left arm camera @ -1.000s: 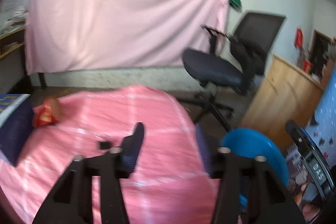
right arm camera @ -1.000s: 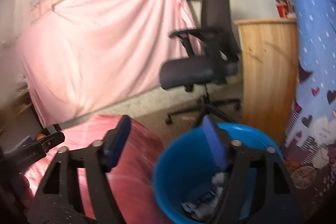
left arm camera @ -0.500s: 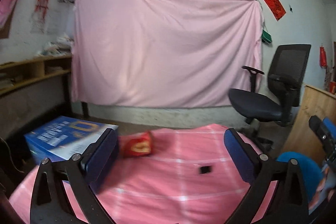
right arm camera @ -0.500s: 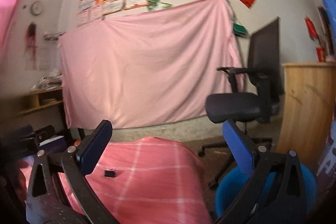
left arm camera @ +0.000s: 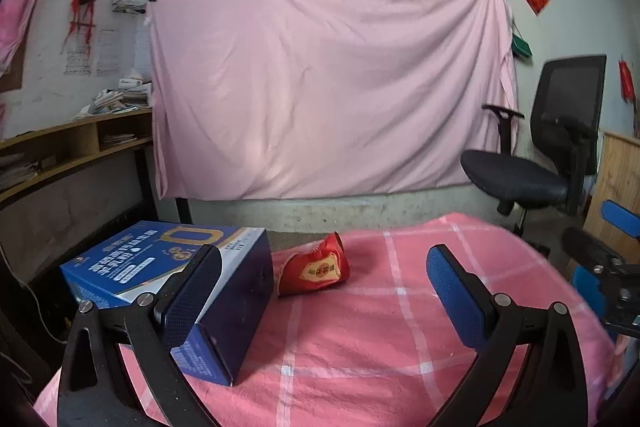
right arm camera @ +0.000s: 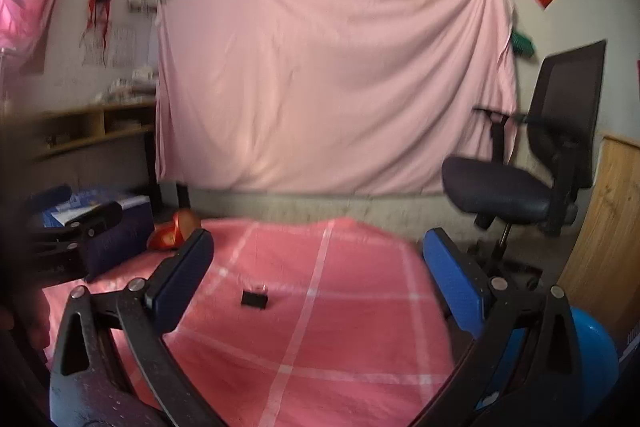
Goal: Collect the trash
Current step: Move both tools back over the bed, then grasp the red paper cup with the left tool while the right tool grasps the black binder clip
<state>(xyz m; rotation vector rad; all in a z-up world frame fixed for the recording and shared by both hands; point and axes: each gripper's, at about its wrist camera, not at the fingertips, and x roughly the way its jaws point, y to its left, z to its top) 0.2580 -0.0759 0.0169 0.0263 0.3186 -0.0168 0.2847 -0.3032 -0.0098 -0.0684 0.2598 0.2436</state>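
A crumpled red snack bag (left arm camera: 314, 265) lies on the pink checked tablecloth (left arm camera: 380, 327), just right of a blue box (left arm camera: 168, 267). My left gripper (left arm camera: 320, 291) is open and empty, a short way in front of the bag. In the right wrist view the bag (right arm camera: 172, 231) lies far left and a small black clip (right arm camera: 254, 299) lies on the cloth. My right gripper (right arm camera: 316, 279) is open and empty above the cloth, behind the clip. A blue trash bin (right arm camera: 592, 355) stands low at the right, mostly hidden by the right finger.
A black office chair (left arm camera: 540, 155) stands at the right by a wooden cabinet (right arm camera: 608, 227). A pink sheet (left arm camera: 328, 87) hangs on the back wall. A wooden shelf (left arm camera: 68, 147) with papers runs along the left. The right gripper shows at the right edge of the left wrist view (left arm camera: 608, 267).
Both grippers swung left from the blue bin toward the table. The left one now faces the red bag and blue box; the right one has come over the cloth by the black clip.
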